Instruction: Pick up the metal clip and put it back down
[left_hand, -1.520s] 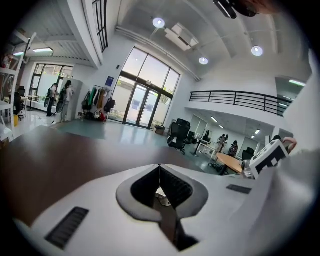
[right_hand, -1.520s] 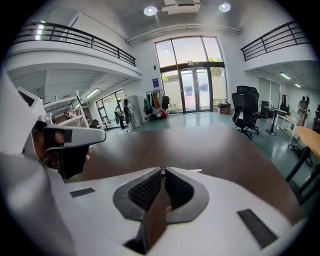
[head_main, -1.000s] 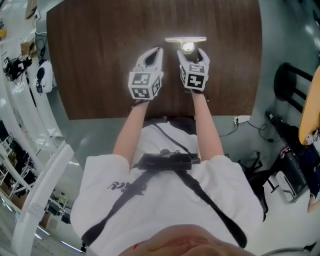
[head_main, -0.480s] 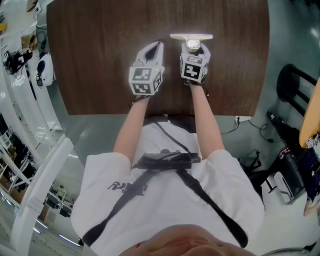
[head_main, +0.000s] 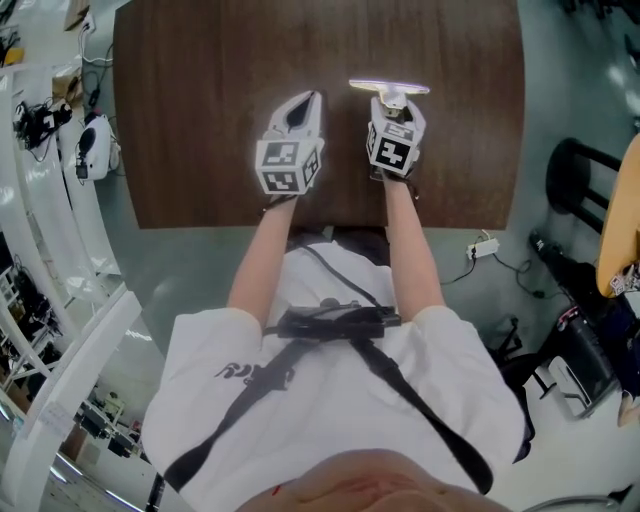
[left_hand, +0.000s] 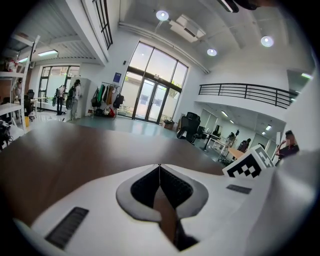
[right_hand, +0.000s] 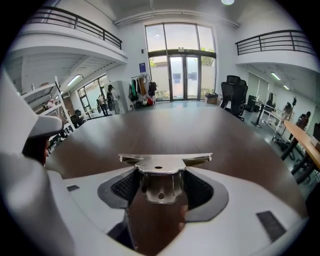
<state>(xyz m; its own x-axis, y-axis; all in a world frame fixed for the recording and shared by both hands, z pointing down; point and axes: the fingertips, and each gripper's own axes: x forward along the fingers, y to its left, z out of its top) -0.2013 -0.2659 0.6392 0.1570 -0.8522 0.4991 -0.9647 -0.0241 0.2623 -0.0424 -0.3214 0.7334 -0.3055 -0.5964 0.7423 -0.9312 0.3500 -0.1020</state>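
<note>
The right gripper (head_main: 396, 100) is over the broad brown desk (head_main: 200, 120), near the middle of its far side. Its jaws have just been closing and now pinch the body of the metal clip (right_hand: 159, 162); a second ago they stood wider around it. The left gripper (head_main: 316, 97) is just beside it, jaws pressed together on nothing, as before. The clip's flat winged top juts out past the pads.
</note>
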